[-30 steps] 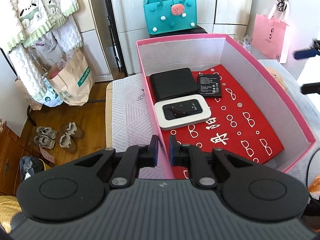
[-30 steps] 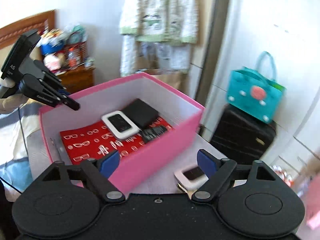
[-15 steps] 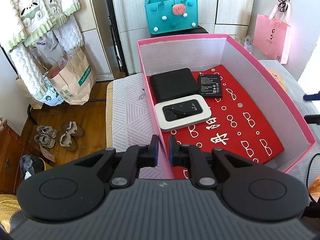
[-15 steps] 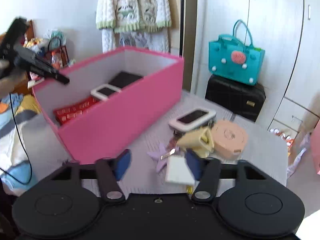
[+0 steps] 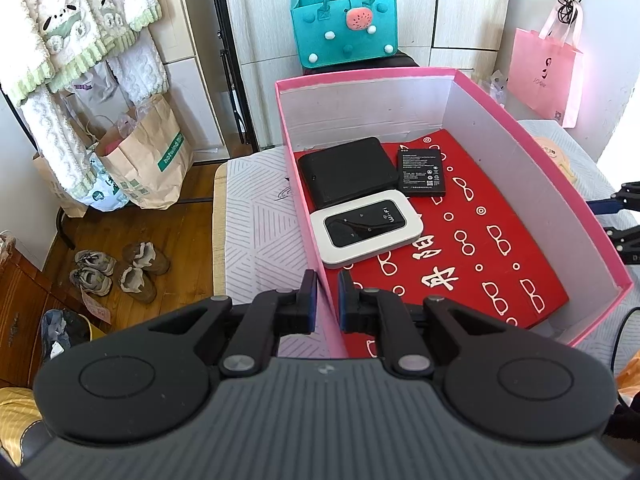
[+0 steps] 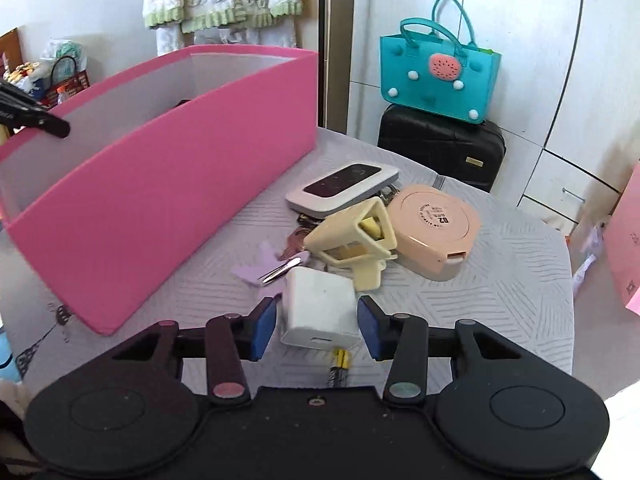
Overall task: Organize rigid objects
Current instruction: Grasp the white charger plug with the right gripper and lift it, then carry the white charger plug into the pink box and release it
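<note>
Two hand-held grippers: left [image 5: 327,294] clamps pink box wall [image 5: 320,272]; right [image 6: 317,330], closing, straddles white charger [image 6: 318,312].

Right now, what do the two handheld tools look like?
Both alike. The left tool and right tool have matte black bodies, two round domed hubs, black linkage arms with silver pivot pins, and blue pads on the fingers. The left body is ribbed grey near the camera; the right has a small central screw.

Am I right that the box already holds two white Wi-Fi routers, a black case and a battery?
Not quite: the box holds one white router, seen in the left wrist view. The second router lies outside on the table. The black case and battery are inside.
</note>
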`<state>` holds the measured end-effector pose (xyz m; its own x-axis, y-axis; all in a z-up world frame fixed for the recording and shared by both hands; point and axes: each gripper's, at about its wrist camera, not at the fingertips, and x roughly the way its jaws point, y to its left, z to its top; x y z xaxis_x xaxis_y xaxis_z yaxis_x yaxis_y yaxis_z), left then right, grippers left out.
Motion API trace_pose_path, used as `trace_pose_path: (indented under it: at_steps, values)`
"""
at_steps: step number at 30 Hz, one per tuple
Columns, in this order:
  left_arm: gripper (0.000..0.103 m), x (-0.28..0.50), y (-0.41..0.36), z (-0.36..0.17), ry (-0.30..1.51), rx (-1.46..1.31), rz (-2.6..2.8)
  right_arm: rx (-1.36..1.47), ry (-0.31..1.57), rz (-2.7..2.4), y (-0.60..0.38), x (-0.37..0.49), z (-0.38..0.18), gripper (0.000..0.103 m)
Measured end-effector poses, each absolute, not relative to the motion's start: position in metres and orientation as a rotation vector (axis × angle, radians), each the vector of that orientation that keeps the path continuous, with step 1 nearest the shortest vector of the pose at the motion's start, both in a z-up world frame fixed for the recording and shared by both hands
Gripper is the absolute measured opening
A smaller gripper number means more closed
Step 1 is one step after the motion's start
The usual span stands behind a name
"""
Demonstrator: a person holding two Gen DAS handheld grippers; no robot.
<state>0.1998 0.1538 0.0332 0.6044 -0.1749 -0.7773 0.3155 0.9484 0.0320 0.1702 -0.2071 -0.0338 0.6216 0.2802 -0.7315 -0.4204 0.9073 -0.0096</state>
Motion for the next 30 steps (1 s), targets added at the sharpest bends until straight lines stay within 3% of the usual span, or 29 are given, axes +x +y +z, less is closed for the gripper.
trace_pose_path:
  at_steps: [10, 24, 30]
  values:
    - [0.009, 0.200, 0.154, 0.033, 0.886, 0.168, -0.279, -0.191, 0.799, 0.393, -0.206, 0.174, -0.037, 0.048]
    - [0.009, 0.201, 0.153, 0.034, 0.887, 0.165, -0.281, -0.183, 0.558, 0.587, -0.172, 0.148, 0.054, 0.048]
    - [0.009, 0.201, 0.153, 0.033, 0.886, 0.168, -0.286, -0.240, 0.547, 0.716, -0.128, 0.164, 0.060, 0.048]
